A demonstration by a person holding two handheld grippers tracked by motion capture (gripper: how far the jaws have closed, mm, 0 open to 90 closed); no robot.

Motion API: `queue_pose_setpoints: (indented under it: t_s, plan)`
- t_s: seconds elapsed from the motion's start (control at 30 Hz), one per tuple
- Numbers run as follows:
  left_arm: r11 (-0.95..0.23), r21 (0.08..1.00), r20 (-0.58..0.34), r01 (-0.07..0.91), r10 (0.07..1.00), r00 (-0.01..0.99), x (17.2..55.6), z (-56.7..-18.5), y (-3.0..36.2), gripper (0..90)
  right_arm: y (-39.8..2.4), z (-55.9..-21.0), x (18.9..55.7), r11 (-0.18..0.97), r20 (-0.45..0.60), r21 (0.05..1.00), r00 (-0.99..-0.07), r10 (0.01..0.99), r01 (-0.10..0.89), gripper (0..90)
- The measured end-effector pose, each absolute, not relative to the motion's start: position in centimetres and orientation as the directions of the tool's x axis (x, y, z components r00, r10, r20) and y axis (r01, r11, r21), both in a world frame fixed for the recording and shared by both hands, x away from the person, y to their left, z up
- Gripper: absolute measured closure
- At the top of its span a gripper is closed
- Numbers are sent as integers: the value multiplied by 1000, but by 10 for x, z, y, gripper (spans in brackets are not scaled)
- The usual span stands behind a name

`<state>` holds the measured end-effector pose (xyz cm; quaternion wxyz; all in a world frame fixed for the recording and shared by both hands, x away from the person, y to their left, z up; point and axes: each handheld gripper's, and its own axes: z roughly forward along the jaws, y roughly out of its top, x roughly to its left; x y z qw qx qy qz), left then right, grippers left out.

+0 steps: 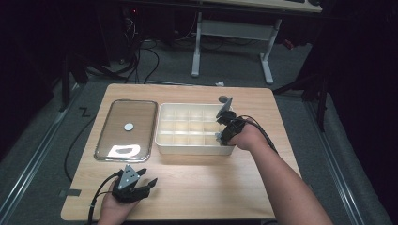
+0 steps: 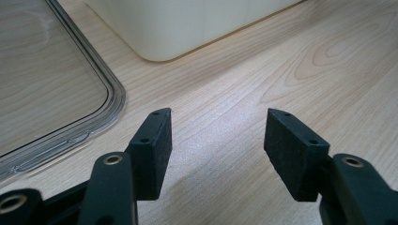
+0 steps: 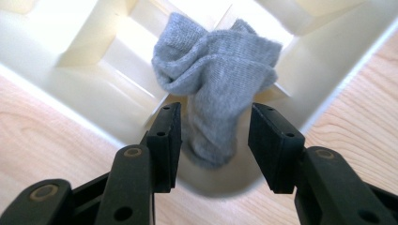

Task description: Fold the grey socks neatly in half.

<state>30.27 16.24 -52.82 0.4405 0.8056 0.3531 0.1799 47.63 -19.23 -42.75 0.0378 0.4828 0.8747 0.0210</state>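
On the wooden table (image 1: 197, 178), a clear lid (image 1: 126, 130) lies flat to the left of the cream divided box (image 1: 187, 147), with a small round disc (image 1: 128, 126) at its middle. Your right gripper (image 3: 213, 129) sits over the box's near right corner, jaws parted with a gap on each side of a grey sock (image 3: 216, 70); the sock is bunched in that corner compartment, draped over a divider, and I cannot tell whether either pad touches it. Your left gripper (image 2: 216, 140) rests near the table's front edge, jaws wide apart and holding nothing, the lid's corner just ahead. In the high view the sock is hidden behind your right hand (image 1: 246, 136).
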Motion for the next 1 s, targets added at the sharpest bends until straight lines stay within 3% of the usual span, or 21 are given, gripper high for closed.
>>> queue_pose_setpoints:
  t_s: [0.1,0.27,0.37,1.0]
  plan:
    - [-366,835,-21,410,725,689,303,-528,162,426,-194,-417,476,554,-52,93,-552,832,827,615]
    - [-371,833,-18,410,723,691,302,-528,162,426,-196,-403,478,537,-76,167,-532,843,827,796]
    - [-369,835,-17,408,724,689,302,-528,162,426,-196,-402,480,516,-60,181,-515,855,837,834]
    - [-369,835,-20,409,721,693,301,-528,161,426,-186,-436,491,525,-57,69,-522,851,848,883]
